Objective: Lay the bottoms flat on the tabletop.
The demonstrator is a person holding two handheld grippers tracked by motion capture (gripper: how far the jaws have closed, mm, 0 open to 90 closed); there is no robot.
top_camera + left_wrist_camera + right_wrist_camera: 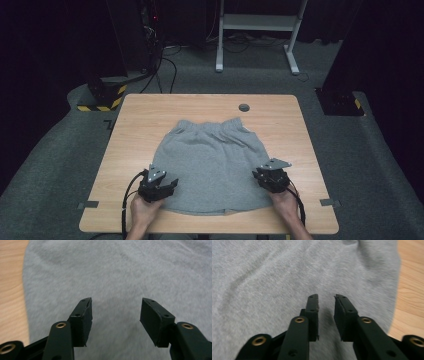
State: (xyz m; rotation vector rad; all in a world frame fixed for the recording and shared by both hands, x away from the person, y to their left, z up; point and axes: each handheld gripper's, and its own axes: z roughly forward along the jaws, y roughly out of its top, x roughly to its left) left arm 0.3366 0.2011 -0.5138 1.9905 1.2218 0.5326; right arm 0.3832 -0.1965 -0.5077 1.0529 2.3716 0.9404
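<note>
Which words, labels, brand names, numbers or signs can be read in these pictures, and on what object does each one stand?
None can be read.
The grey shorts show plain fabric: no print, logo or tag.
The wooden table bears no writing; the dark round spot near its far edge is unmarked.
The yellow-and-black striped base on the floor is a hazard pattern, without letters.
The left gripper and right gripper carry no label.

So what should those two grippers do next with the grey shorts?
Probably lower both and pinch the cloth. The left hand-held gripper and right hand-held gripper hover open over the bottom corners of the shorts, which lie flat on the table, with nothing gripped yet.
</note>
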